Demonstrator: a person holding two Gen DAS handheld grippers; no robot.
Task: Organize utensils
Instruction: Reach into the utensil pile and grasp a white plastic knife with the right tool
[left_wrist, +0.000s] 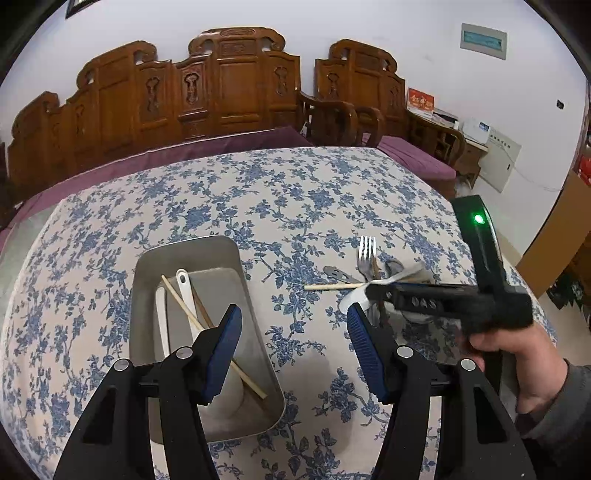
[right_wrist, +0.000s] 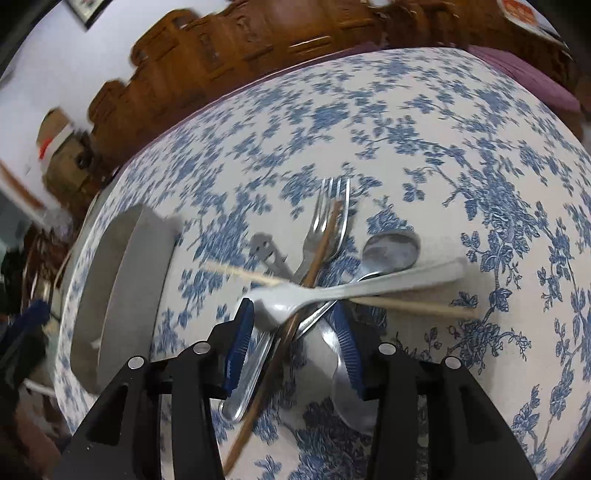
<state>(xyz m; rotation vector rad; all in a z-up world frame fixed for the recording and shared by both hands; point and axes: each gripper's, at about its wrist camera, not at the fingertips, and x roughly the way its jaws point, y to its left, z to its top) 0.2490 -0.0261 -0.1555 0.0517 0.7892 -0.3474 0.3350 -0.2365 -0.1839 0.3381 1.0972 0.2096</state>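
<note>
A metal tray (left_wrist: 147, 295) lies on the floral tablecloth and holds white spoons (left_wrist: 186, 295) and chopsticks (left_wrist: 212, 332). My left gripper (left_wrist: 293, 328) is open and empty, hovering by the tray's right side. To the right lies a pile of utensils: a fork (right_wrist: 325, 221), a metal spoon (right_wrist: 391, 247), a white spoon (right_wrist: 351, 290), a pale chopstick (right_wrist: 413, 304) and a brown chopstick (right_wrist: 291, 325). My right gripper (right_wrist: 293, 319) is open low over this pile, its jaws either side of the crossed handles and the white spoon's bowl. The right gripper also shows in the left wrist view (left_wrist: 373, 291).
The tray also shows at the left in the right wrist view (right_wrist: 122, 295). Carved wooden benches (left_wrist: 221, 85) with purple cushions stand behind the table. A cardboard box (left_wrist: 557, 229) stands at the right.
</note>
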